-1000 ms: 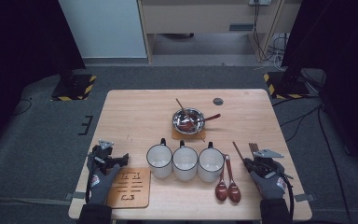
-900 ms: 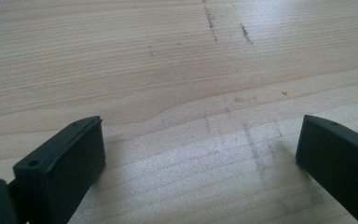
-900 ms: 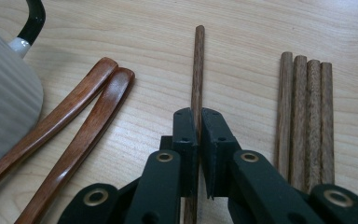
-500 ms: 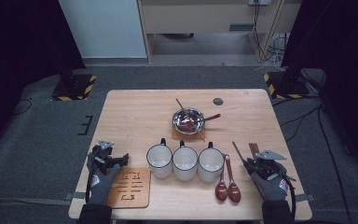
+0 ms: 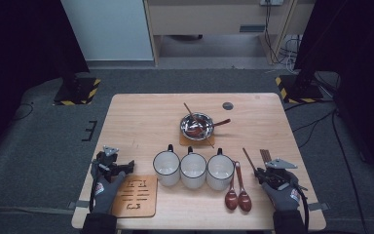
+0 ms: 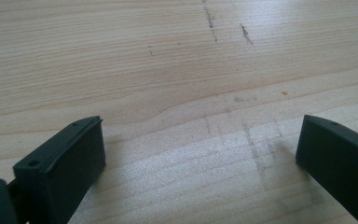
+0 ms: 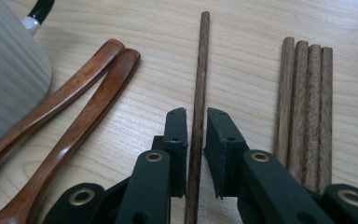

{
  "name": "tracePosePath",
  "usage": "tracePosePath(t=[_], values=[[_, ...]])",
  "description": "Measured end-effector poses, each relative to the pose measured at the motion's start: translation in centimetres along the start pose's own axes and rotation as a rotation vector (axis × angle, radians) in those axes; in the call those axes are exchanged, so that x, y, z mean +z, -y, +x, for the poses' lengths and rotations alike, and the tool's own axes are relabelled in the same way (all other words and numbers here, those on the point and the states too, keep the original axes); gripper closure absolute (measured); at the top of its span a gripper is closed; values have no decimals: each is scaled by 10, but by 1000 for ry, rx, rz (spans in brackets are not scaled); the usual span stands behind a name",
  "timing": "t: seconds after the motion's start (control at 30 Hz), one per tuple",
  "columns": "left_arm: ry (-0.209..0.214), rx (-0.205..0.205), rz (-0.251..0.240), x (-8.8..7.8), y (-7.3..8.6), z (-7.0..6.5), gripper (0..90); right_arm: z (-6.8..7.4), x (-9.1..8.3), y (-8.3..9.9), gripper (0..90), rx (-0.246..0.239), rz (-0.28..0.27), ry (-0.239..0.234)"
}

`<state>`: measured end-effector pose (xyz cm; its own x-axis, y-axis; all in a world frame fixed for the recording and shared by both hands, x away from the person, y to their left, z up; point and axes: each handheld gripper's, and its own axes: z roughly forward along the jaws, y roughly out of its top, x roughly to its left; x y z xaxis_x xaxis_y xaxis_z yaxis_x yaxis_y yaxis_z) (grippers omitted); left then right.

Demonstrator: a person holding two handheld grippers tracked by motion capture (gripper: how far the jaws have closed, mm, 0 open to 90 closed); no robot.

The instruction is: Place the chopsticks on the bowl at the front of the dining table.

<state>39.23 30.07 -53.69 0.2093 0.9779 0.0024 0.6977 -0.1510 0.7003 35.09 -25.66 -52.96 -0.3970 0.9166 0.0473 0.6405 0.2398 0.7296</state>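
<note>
Right gripper (image 7: 196,140) pinches 1 chopstick (image 7: 199,79); its near end is cut off.
Left gripper (image 6: 198,154) spread over bare table (image 6: 168,56); right gripper view alone resolves 4 more sticks (image 7: 305,107).

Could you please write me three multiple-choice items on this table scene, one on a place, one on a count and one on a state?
1. Where does the steel bowl stand?
A. behind the mugs, on a coaster
B. on the slotted board
C. at the table's left edge

2. How many mugs stand in the row?
A. two
B. three
C. five

3. How is the right gripper?
A. wide open over bare wood
B. shut on a spoon
C. shut on a single chopstick

Answers: 1 A, the bowl sits on a small coaster beyond the mugs. 2 B, three white mugs stand side by side. 3 C, the fingers close on one chopstick, with four more lying beside it.
</note>
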Motion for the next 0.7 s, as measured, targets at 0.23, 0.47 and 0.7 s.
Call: tracePosePath(t=[0.23,0.47,0.7], values=[[0,0,0,0,0,0,2,3,0,1,846,-7,-7,26],[0,0,0,0,0,0,2,4,0,-1,848,8,-2,25],[0,0,-1,0,0,0,2,-1,-10,-11,848,29,-46,24]])
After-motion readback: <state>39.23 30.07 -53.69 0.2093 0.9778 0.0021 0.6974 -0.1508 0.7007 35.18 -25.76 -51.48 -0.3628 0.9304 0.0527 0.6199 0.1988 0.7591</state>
